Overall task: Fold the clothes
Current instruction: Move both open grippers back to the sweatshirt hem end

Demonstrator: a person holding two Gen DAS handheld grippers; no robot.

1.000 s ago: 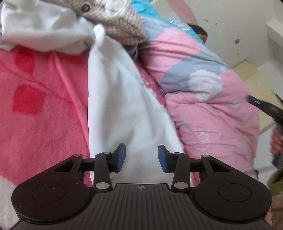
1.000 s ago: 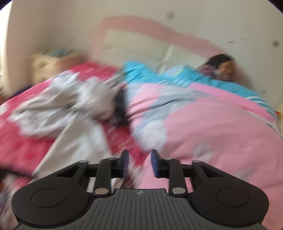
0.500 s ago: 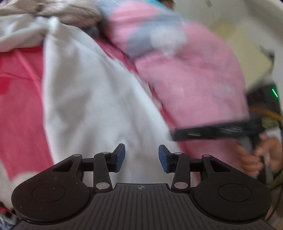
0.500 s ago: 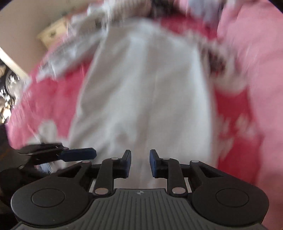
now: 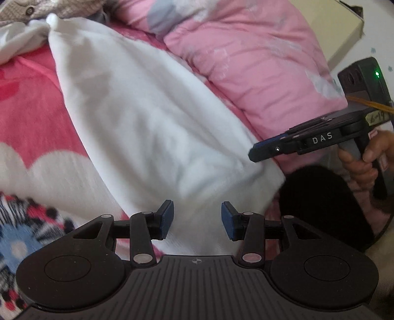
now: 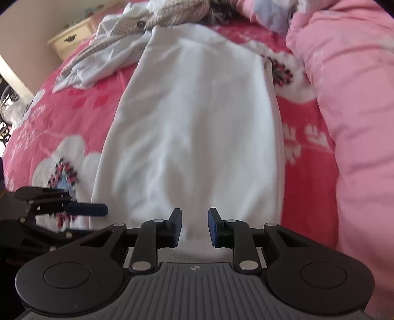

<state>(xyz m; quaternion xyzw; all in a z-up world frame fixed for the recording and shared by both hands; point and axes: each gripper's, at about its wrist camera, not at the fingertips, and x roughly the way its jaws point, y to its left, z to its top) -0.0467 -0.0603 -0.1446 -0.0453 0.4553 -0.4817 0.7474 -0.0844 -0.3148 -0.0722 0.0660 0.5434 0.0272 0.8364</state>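
Covering the bed (image 6: 81, 103), a red floral blanket carries a white garment (image 6: 197, 123) lying lengthwise, its near hem at six o'clock. A pink duvet (image 6: 354, 98) bulges at three o'clock. Both grippers hover above the hem: left gripper (image 5: 197, 219) open and empty, right gripper (image 6: 195, 227) opening, nothing between.

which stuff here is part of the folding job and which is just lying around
Job:
- white garment, laid out flat
- left gripper, open above its near edge
- right gripper, jaws opening over the near edge, nothing gripped

Lying about:
- pink duvet
- knitted cardigan
- red floral blanket
- bedside cabinet
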